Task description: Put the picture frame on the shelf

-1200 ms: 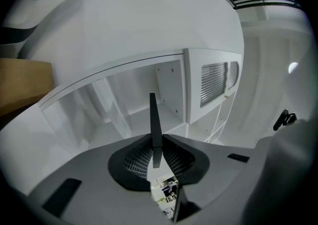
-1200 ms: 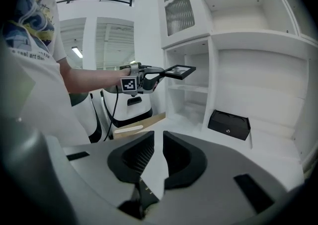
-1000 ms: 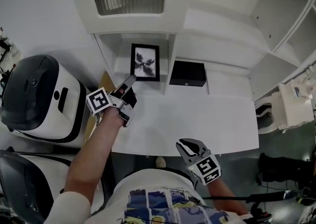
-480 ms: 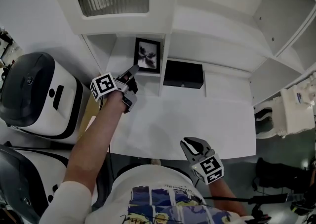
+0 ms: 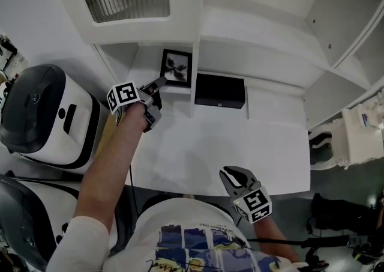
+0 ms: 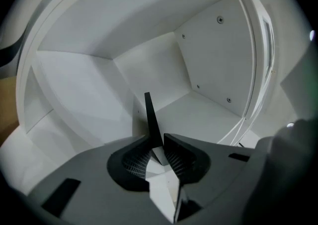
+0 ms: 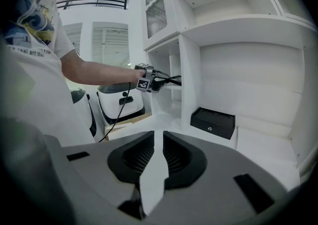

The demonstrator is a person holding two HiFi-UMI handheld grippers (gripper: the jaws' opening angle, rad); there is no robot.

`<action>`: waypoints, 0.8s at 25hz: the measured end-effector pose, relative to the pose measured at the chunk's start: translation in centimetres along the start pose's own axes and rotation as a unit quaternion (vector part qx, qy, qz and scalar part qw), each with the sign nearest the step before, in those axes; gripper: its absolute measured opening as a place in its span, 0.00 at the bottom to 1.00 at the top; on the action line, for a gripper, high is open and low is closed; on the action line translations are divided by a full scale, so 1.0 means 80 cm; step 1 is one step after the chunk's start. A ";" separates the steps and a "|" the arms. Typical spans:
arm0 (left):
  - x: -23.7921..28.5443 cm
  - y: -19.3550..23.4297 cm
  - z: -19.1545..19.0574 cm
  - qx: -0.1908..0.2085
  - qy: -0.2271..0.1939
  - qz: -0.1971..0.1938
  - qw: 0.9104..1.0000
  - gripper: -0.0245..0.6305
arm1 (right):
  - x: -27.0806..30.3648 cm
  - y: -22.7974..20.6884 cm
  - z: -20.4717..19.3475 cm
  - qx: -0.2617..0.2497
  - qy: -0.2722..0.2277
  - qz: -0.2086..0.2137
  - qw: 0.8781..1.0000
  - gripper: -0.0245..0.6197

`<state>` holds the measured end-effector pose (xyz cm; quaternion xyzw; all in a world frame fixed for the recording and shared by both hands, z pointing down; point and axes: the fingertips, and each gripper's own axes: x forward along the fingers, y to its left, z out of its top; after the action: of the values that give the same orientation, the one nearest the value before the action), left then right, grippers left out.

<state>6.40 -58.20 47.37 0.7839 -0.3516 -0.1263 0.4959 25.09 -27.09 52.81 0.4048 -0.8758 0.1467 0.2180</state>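
Observation:
The black picture frame with a dark flower print stands upright in the lower left shelf cubby. My left gripper reaches into that cubby at the frame's lower left corner. In the left gripper view the frame's thin black edge stands between the jaws of the left gripper. The jaws are opening, and a gap shows beside the edge. My right gripper hangs low near the table's front edge, shut and empty, also visible as the right gripper.
A black box sits in the neighbouring cubby to the right, past a white divider. The white tabletop lies in front of the shelf. Two white and black appliances stand on the left.
The left gripper has carried the frame further back into the cubby. Its jaws now stand a little apart around the frame's edge. The right gripper has hardly moved.

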 end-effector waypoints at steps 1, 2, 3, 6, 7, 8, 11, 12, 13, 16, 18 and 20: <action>0.001 -0.001 0.001 0.013 0.003 0.009 1.000 0.18 | 0.001 0.000 0.000 0.000 -0.001 0.001 1.000 0.15; 0.003 -0.002 0.001 0.028 0.006 0.020 0.999 0.19 | 0.002 0.000 0.001 0.000 -0.001 0.002 1.000 0.15; 0.004 -0.003 0.001 0.044 0.010 0.031 0.999 0.19 | 0.002 0.000 0.001 0.000 -0.002 0.003 1.000 0.15; 0.007 -0.004 0.000 0.084 0.019 0.059 0.995 0.20 | 0.004 0.000 0.005 -0.002 -0.005 0.006 1.000 0.15; 0.009 -0.004 0.001 0.096 0.022 0.066 0.993 0.21 | 0.004 0.001 0.005 -0.002 -0.005 0.006 1.000 0.15; 0.010 -0.004 0.002 0.105 0.023 0.071 0.992 0.21 | 0.005 0.001 0.005 -0.001 -0.006 0.007 1.000 0.15; 0.011 -0.001 0.005 0.138 0.026 0.093 0.986 0.23 | 0.006 0.003 0.005 0.002 -0.005 0.007 1.000 0.15; 0.011 0.001 0.005 0.152 0.027 0.102 0.983 0.23 | 0.006 0.003 0.004 0.003 -0.005 0.007 1.000 0.15; 0.011 0.002 0.004 0.163 0.028 0.109 0.980 0.23 | 0.005 0.004 0.004 0.004 -0.005 0.006 1.000 0.15; 0.010 0.005 0.002 0.200 0.033 0.130 0.971 0.24 | 0.003 0.002 0.002 0.006 -0.005 0.003 1.000 0.15; 0.010 0.009 0.000 0.235 0.042 0.149 0.959 0.24 | 0.003 0.002 0.002 0.007 -0.004 0.001 1.000 0.15; 0.011 0.012 -0.002 0.259 0.047 0.161 0.951 0.24 | 0.002 0.002 0.001 0.009 -0.005 0.000 1.000 0.15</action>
<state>6.69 -58.91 48.44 0.8235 -0.4701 0.0879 0.3051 24.84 -27.15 52.82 0.4071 -0.8756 0.1525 0.2105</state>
